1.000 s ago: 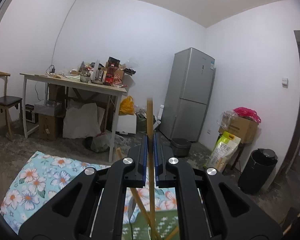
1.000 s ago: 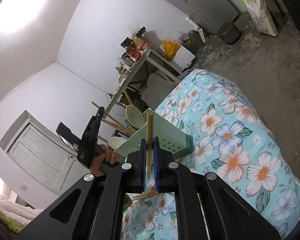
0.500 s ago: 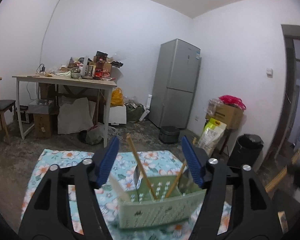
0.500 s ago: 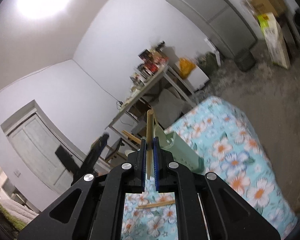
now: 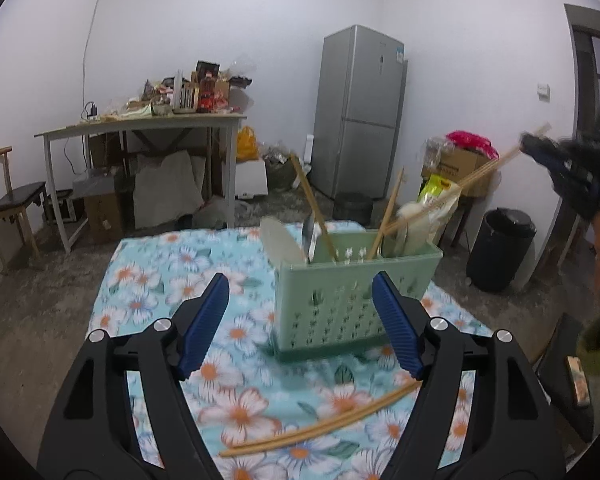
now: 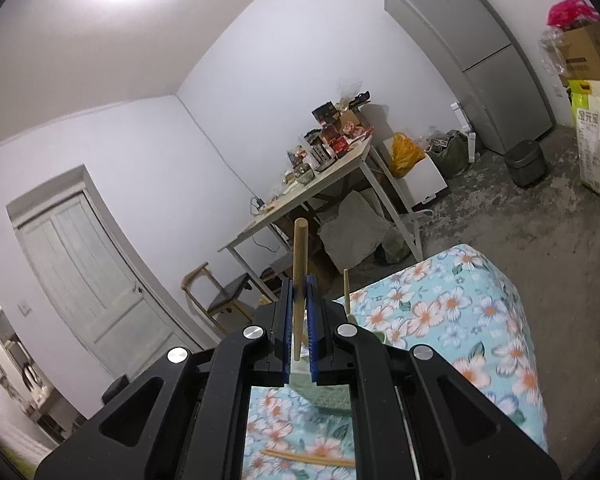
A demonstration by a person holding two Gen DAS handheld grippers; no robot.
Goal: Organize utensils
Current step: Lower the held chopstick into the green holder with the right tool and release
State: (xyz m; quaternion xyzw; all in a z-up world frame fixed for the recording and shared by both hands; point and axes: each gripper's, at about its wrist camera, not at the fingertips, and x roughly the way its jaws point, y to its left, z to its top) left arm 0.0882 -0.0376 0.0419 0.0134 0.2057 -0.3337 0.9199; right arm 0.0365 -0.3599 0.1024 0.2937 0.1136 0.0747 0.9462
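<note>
A pale green perforated utensil basket (image 5: 352, 292) stands on the floral cloth (image 5: 160, 288) and holds several chopsticks, a knife and a white spoon. My left gripper (image 5: 300, 320) is open and empty, a little in front of the basket. Two wooden chopsticks (image 5: 324, 424) lie on the cloth below it. My right gripper (image 6: 300, 320) is shut on a wooden chopstick (image 6: 299, 272), held above the basket (image 6: 324, 392). In the left wrist view the right gripper (image 5: 560, 164) is at the far right, its chopstick (image 5: 484, 176) slanting down toward the basket.
A cluttered white table (image 5: 148, 128), a chair (image 5: 12, 200), a grey fridge (image 5: 360, 112), a black bin (image 5: 500, 248) and boxes (image 5: 460, 168) stand around the room. A door (image 6: 88, 276) is on the left wall. Loose chopsticks (image 6: 308, 458) lie on the cloth.
My left gripper let go of its chopstick, opened and drew back from the basket. My right gripper swung over toward the basket, still holding its chopstick.
</note>
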